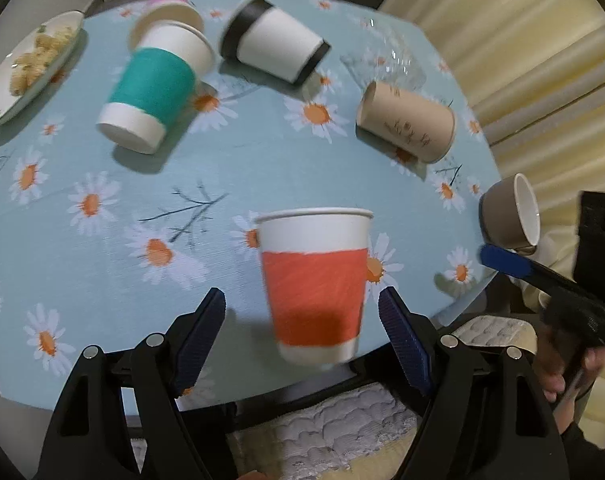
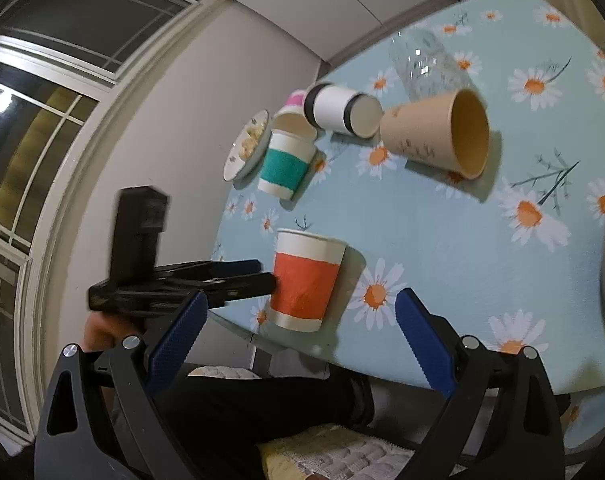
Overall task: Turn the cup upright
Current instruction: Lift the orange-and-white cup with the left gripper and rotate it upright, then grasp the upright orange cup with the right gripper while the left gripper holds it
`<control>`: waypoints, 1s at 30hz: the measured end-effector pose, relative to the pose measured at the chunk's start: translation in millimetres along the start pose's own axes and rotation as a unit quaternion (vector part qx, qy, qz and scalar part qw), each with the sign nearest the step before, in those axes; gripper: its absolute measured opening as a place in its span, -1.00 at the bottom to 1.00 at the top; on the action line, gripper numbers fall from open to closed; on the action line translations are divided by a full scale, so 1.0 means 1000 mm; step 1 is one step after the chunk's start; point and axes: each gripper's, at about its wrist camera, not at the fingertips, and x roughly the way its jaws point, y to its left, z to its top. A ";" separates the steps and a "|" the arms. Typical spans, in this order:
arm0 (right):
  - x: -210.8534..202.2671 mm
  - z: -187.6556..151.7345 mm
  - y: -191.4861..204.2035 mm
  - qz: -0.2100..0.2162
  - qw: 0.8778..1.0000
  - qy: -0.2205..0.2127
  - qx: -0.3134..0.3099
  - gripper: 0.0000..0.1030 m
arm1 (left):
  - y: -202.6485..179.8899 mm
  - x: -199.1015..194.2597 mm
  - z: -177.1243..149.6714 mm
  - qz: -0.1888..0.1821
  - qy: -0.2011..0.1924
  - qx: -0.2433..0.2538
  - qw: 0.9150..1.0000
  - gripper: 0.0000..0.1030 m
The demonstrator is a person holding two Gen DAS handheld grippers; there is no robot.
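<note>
An orange-banded white paper cup [image 1: 316, 286] stands upright, mouth up, near the table's front edge; it also shows in the right wrist view [image 2: 304, 280]. My left gripper [image 1: 302, 332] is open, its blue pads on either side of the cup and apart from it. In the right wrist view the left gripper [image 2: 258, 276] reaches the cup from the left. My right gripper [image 2: 298, 344] is open and empty, hovering at the table edge; one of its fingers [image 1: 502, 260] shows in the left wrist view, at the right.
Lying on their sides on the daisy tablecloth [image 1: 102, 248] are a teal-banded cup [image 1: 152, 92], a black-rimmed white cup [image 1: 274, 44], a tan cup [image 1: 408, 122] and a clear glass [image 1: 390, 56]. A brown mug [image 1: 510, 212] is at the right edge, a plate of food [image 1: 30, 64] at the back left.
</note>
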 end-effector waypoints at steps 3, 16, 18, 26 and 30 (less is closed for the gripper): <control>0.025 0.007 0.000 -0.011 0.999 0.033 0.021 0.82 | 0.019 -0.019 -0.017 -0.001 -0.048 -0.024 0.999 0.50; 0.099 0.026 0.015 -0.102 0.988 0.112 0.008 0.45 | 0.081 -0.037 -0.115 -0.120 -0.161 -0.150 0.968 0.50; 0.104 0.025 0.018 -0.114 0.987 0.117 0.009 0.43 | 0.084 -0.035 -0.121 -0.127 -0.167 -0.154 0.965 0.50; 0.118 0.031 0.021 -0.149 0.979 0.135 0.030 0.35 | 0.090 -0.033 -0.130 -0.153 -0.177 -0.147 0.961 0.50; 0.123 0.034 0.022 -0.158 0.977 0.140 0.036 0.31 | 0.091 -0.036 -0.131 -0.174 -0.181 -0.145 0.957 0.50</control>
